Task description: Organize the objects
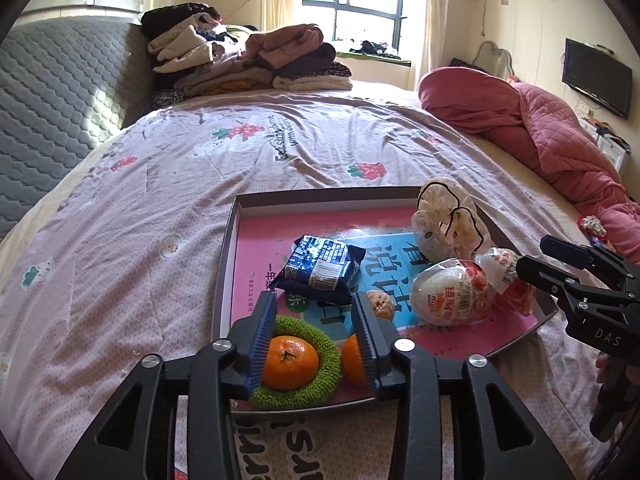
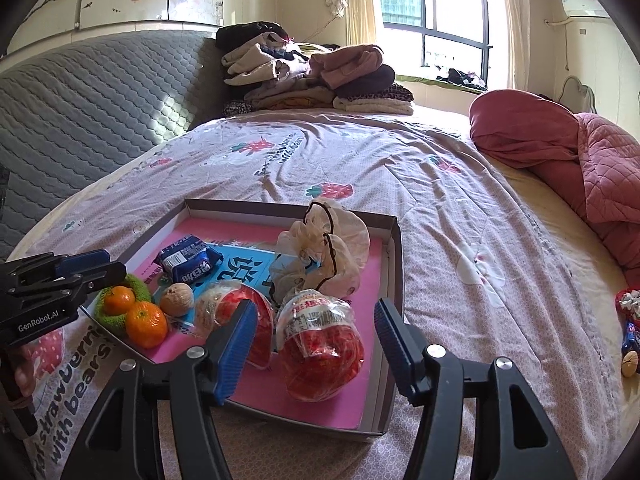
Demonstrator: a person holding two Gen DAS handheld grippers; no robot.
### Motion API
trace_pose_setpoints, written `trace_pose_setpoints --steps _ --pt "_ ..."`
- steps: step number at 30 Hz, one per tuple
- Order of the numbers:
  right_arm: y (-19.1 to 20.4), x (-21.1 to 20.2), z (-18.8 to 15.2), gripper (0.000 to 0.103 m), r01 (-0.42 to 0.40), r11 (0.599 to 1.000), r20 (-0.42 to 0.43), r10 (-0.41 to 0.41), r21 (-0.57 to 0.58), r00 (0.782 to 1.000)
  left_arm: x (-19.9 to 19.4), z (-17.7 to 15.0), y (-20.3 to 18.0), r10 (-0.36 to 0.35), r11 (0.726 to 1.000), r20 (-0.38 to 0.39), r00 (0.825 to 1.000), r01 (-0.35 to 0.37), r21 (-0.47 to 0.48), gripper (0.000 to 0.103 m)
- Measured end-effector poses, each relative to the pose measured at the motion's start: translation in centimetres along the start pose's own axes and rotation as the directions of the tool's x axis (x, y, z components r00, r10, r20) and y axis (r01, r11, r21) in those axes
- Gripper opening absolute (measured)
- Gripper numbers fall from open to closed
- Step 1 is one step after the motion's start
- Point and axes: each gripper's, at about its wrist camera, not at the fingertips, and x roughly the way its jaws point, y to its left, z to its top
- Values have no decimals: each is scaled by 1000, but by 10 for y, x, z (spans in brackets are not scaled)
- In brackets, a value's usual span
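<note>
A shallow cardboard tray (image 1: 226, 248) (image 2: 394, 248) with a pink printed floor lies on the bed. In it are a green scrubber ring (image 1: 320, 340) (image 2: 141, 285) holding a tangerine (image 1: 290, 362) (image 2: 119, 300), a second tangerine (image 1: 354, 360) (image 2: 146, 324), a walnut (image 1: 380, 304) (image 2: 178, 299), a blue snack packet (image 1: 322, 266) (image 2: 188, 260), two bagged red-and-white snacks (image 1: 450, 298) (image 2: 320, 340) and a cream hair scrunchie in a bag (image 1: 448, 216) (image 2: 324, 252). My left gripper (image 1: 316, 340) (image 2: 94, 270) is open around the ringed tangerine. My right gripper (image 2: 316, 344) (image 1: 532, 260) is open around one bagged snack.
The bed has a pink strawberry quilt (image 1: 160, 220). Folded clothes (image 1: 240, 60) are stacked at the head, and a red quilt (image 1: 540, 128) lies at the right. A few small items, among them a walnut (image 2: 630, 362), lie loose on the bed's right edge.
</note>
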Motion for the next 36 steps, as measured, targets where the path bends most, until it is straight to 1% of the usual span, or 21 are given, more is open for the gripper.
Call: trace_pose_setpoints --steps 2,12,21,25,36 --pt "2 -4 1 60 -4 1000 9 4 -1 1000 -3 0 -1 0 1000 2 1000 0 1 51" --pt "9 -15 6 61 -22 1000 37 22 -6 999 -15 2 -1 19 1000 10 1000 -18 -5 62" --pt "14 -32 8 61 -37 999 68 38 -9 997 -31 5 -2 31 999 27 999 -30 -17 65" --pt "16 -40 8 61 -45 999 81 46 -6 996 -37 5 -5 54 999 38 998 -54 -7 66" --pt "27 -62 5 62 -35 999 116 40 -40 992 -62 1 -10 40 999 59 997 -39 -21 67"
